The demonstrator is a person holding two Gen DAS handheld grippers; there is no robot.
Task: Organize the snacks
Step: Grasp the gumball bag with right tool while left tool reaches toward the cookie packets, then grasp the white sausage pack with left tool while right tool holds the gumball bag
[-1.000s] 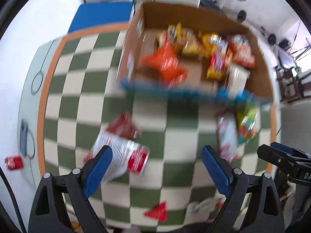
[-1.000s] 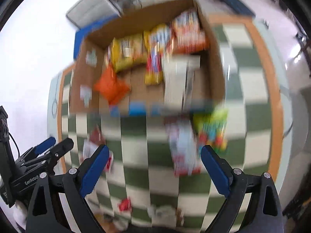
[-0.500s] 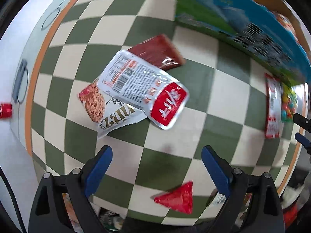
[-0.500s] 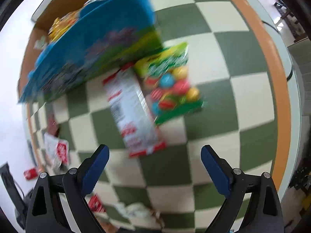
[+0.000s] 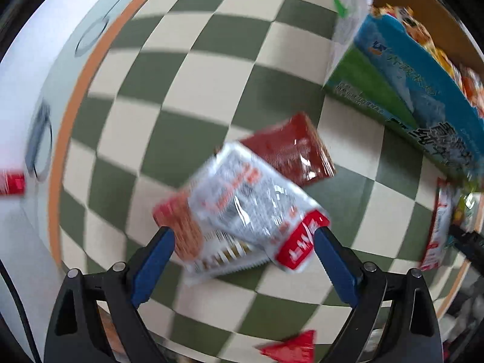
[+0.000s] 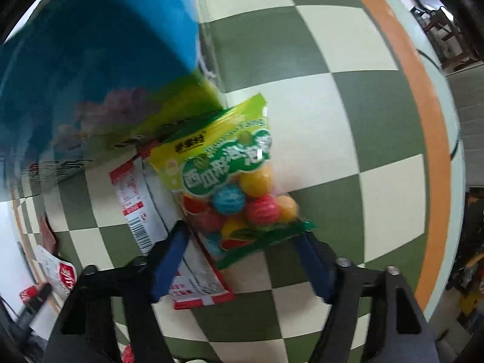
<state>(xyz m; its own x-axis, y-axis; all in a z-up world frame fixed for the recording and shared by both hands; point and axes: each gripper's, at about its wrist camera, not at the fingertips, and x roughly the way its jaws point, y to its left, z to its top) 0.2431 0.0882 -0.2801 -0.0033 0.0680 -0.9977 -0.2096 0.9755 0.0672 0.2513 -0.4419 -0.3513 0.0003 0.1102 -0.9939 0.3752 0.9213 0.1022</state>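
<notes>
In the left wrist view a white-and-red snack packet [image 5: 257, 208] lies on a brown-and-white oat bar packet [image 5: 193, 242] and a dark red packet [image 5: 290, 154] on the checkered cloth. My left gripper [image 5: 242, 260] is open, its blue fingers astride the lower end of the white-and-red packet. In the right wrist view a green bag of coloured gum balls [image 6: 236, 181] overlaps a long white-and-red packet [image 6: 169, 233]. My right gripper [image 6: 245, 260] is open, its fingers either side of the bag's lower end.
The snack box [image 5: 423, 96] with blue-green printed walls stands at the upper right in the left wrist view and fills the upper left in the right wrist view [image 6: 90, 60]. A small red triangular packet [image 5: 290, 348] lies near me. The orange-bordered table edge [image 6: 435, 139] curves on the right.
Both grippers have come down from above the box towards the table. The left has closed in on the white-and-red packet pile, the right on the gum ball bag. Both stay open.
</notes>
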